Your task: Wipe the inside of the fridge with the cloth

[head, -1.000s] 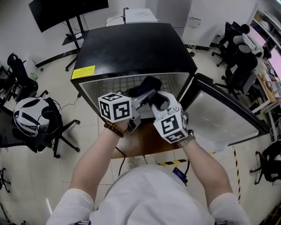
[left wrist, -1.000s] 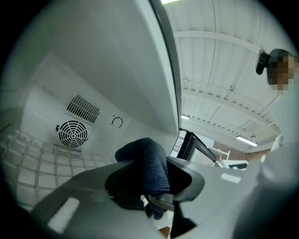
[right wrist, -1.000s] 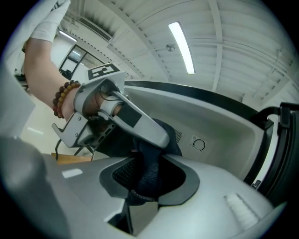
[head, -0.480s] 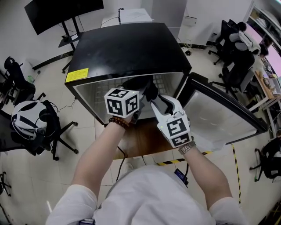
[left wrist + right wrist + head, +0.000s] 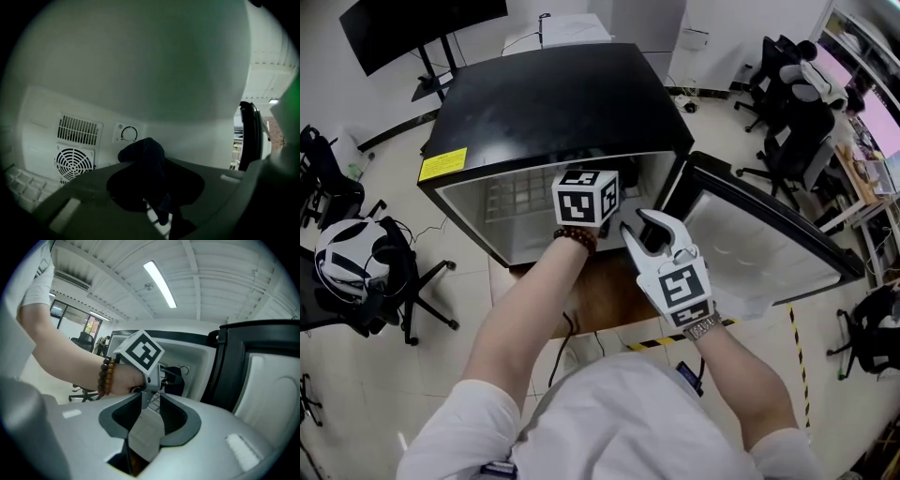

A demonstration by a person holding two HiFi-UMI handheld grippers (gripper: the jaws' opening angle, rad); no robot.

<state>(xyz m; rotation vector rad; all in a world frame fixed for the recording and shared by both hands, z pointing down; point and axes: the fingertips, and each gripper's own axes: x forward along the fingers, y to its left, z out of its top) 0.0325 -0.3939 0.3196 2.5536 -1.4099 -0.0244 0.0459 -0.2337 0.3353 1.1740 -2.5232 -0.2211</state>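
Jaws just tightening, left gripper [image 5: 151,199] clamps cloth [image 5: 143,158]; right gripper [image 5: 150,404], narrowing, empty. Sweep fridge [image 5: 562,94] wall firmly toward 3 o'clock.

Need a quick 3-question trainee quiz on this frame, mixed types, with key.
1. The cloth is held by: A) left gripper B) right gripper C) neither.
2. True or false: the fridge door is shut.
3. What is between the right gripper's jaws?
Key: 1 A, its jaws just closing on the cloth. 2 false, it stands open. 3 nothing; jaws apart, though just closing.
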